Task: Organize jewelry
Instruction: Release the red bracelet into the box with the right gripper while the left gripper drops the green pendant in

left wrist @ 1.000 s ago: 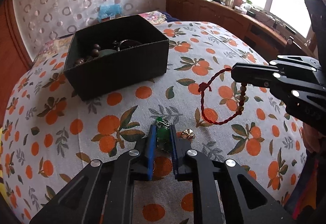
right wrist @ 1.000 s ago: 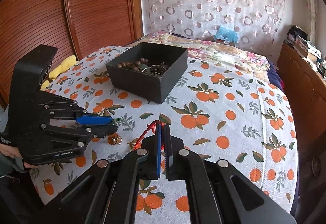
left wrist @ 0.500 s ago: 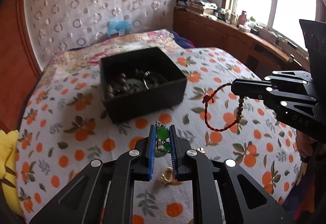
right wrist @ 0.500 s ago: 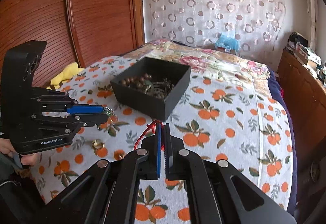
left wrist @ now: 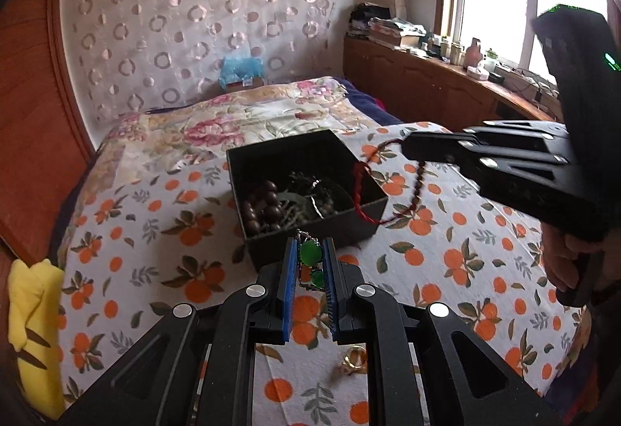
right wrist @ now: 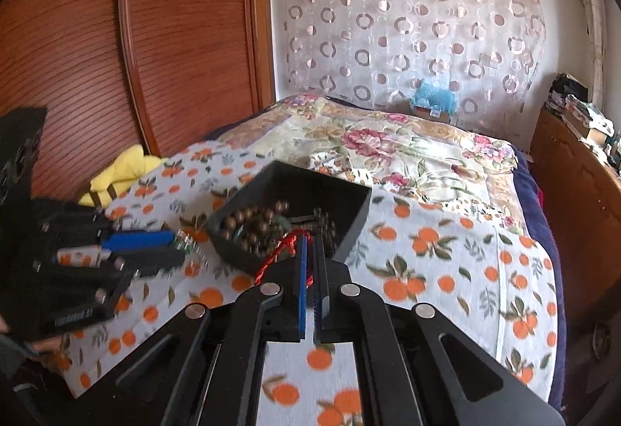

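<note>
A black open box holding brown bead bracelets sits on the orange-print cloth. My left gripper is shut on a green stone pendant, lifted just in front of the box's near wall. My right gripper is shut on a red cord bracelet and hangs at the box's near edge. In the left wrist view that gripper reaches in from the right, and the red cord bracelet dangles over the box's right side.
A small gold piece lies on the cloth under my left gripper. A yellow cloth lies at the bed's left edge. A wooden wardrobe stands left, a low cabinet right. A hand holds the right gripper.
Both grippers have risen and moved toward the box, each keeping its piece. The red cord bracelet has gone from above the cloth to above the box's right side.
</note>
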